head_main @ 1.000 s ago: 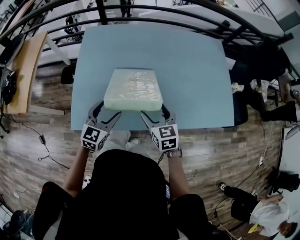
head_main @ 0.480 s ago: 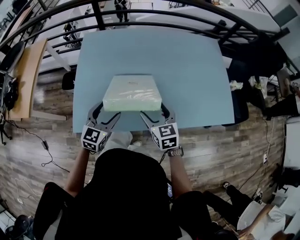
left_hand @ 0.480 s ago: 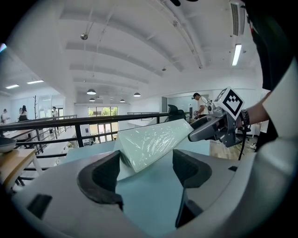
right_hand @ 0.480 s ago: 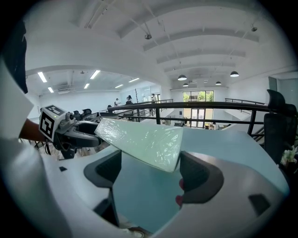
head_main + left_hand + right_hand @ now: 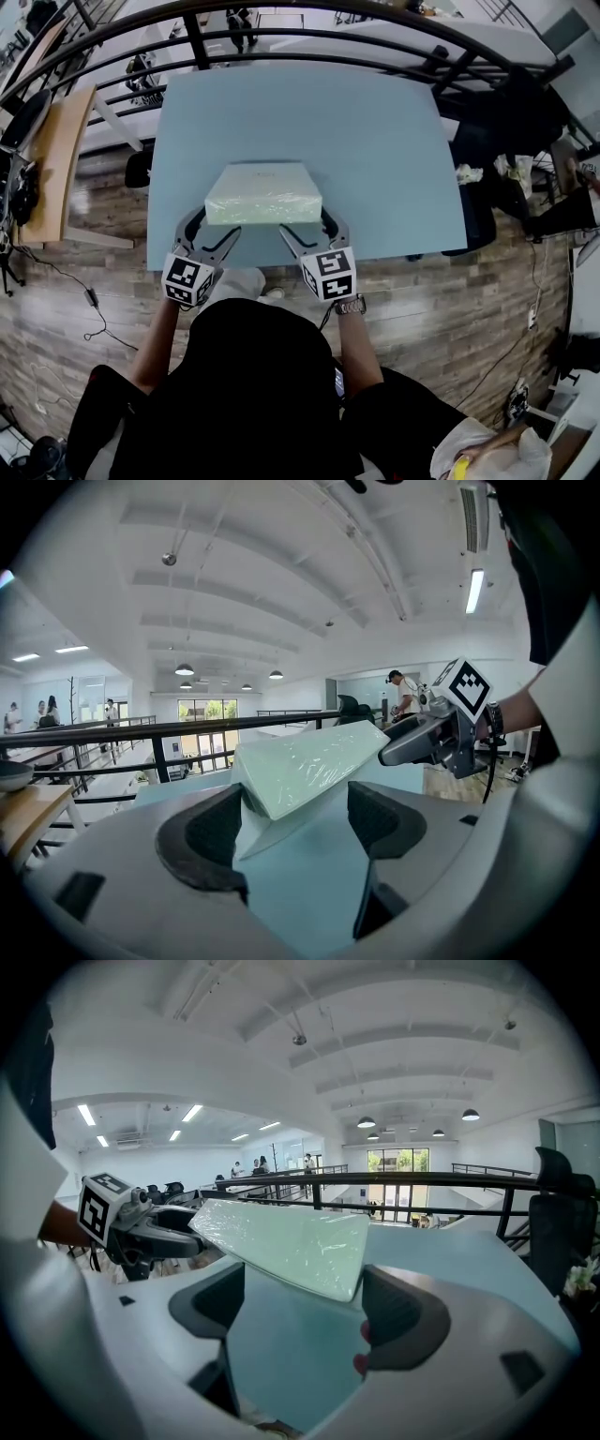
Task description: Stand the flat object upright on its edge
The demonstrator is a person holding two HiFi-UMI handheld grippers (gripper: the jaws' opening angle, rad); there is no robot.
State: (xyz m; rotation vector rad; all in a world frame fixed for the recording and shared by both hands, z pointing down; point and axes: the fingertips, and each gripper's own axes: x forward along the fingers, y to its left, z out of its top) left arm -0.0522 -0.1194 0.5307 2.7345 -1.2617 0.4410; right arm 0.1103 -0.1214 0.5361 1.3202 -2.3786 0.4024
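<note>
Left tongs and right tongs have their jaws apart, one at each near corner of the pale green, film-wrapped flat foam block. Compared with a second ago, the block's top face looks shorter and its near edge is raised higher. The block leans close to the near edge of the light blue desk, whose surface extends well beyond it far and right. The film is glossy and creased.

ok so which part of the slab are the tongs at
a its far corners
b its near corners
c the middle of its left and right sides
b: in the head view the left tongs and right tongs each straddle a near corner of the slab.
</note>
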